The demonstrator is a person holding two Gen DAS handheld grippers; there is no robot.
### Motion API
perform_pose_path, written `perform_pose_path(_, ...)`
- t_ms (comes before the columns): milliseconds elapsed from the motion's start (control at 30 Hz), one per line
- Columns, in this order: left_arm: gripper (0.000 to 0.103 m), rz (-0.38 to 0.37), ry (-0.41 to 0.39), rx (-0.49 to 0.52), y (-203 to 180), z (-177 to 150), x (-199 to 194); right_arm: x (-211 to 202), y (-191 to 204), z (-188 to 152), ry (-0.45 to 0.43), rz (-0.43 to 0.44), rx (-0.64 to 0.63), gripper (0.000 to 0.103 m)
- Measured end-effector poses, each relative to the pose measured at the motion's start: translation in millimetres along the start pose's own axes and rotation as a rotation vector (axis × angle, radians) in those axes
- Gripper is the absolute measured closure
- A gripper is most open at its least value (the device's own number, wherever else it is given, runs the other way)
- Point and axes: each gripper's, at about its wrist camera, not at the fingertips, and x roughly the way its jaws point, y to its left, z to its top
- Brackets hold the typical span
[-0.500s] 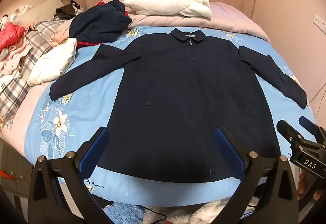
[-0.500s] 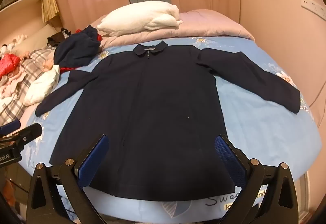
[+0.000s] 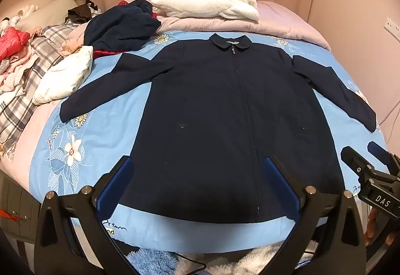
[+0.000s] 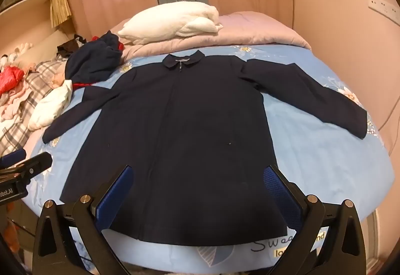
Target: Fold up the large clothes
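The left tool (image 3: pixel 197 185) hangs released over the foot of the bed, its blue pads spread wide with nothing between them. The right tool (image 4: pixel 197 187) is equally released and empty, tilted down toward the same edge. Compared with half a second ago, almost nothing has changed: both views frame the scene just as before, and neither tool has gone down to the cloth. Just ahead of both tools lies the navy jacket (image 3: pixel 235 109), spread flat and face up on the blue floral bedsheet (image 3: pixel 105 129), zipped, its hem nearest the tools and its collar at the far end. The left sleeve (image 3: pixel 112 89) reaches out beyond the left tool's outer side; the right sleeve (image 4: pixel 312 97) reaches out past the right tool. Judging from this, folding has not begun; the jacket looks laid out and ready, and the likely first move is a grasp on a sleeve or side edge. A white pillow (image 3: pixel 205 3) sits far beyond the collar.
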Motion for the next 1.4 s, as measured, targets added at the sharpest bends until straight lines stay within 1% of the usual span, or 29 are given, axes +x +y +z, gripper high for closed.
perform_pose_path(467, 0.000, -0.004, 0.013, 0.003, -2.3, 6.6, -1.3, 1.5, 2.1, -3.5, 0.006, -0.002, 0.000, 0.000)
perform_pose_path(1400, 0.000, -0.005, 0.014, 0.021, -0.4, 0.5, -0.1, 2.8, 2.6, -6.5, 0.013, 0.002, 0.002, 0.000)
